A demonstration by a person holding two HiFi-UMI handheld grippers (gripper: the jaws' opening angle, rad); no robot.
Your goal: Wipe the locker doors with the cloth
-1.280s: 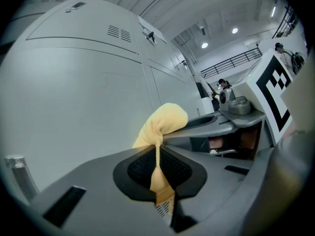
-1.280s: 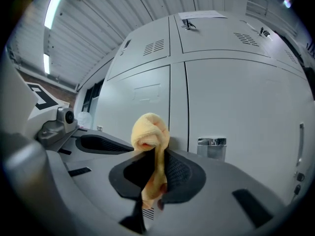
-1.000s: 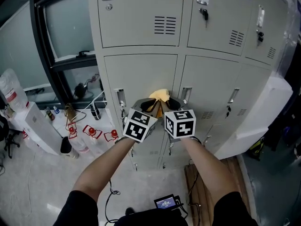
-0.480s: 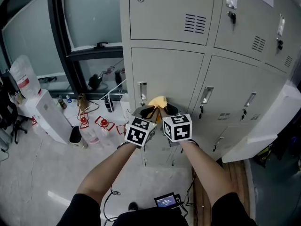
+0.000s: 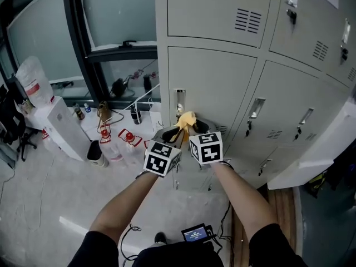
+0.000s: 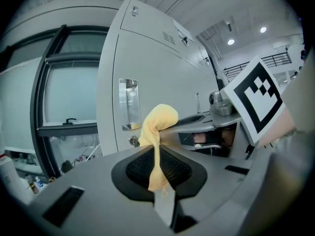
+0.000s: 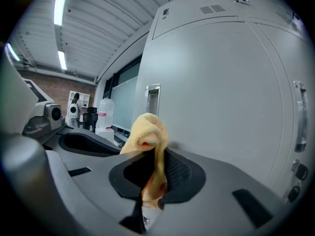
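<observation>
— So, what moved in the last second?
— We've slid the cloth [image 5: 187, 119] left along the lower locker door [image 5: 222, 82]. A second ago it sat well to the right of the handle [image 5: 179, 100], by the door's far edge. Now it's just right of the handle and slightly below it.
— Grippers?
— Unchanged. Left gripper [image 5: 174, 132] and right gripper [image 5: 196, 128] each clamp the cloth, jaws closed down on it, with the bunch standing up between them. Both sit below the handle, side by side.
— Contact with the door?
— Can't confirm. The left gripper view puts the bunch over the panel just below the handle, but we can't tell touching from just off.
— Meaning for the task?
— We read it as one pass across this door about finished, ending at the handle side. The doors right of the handle and above it probably remain, though nothing shows which panels are clean.
— Risk?
— Snagging the cloth on the handle recess, or on the lock [image 6: 132, 141] just under the handle.
</observation>
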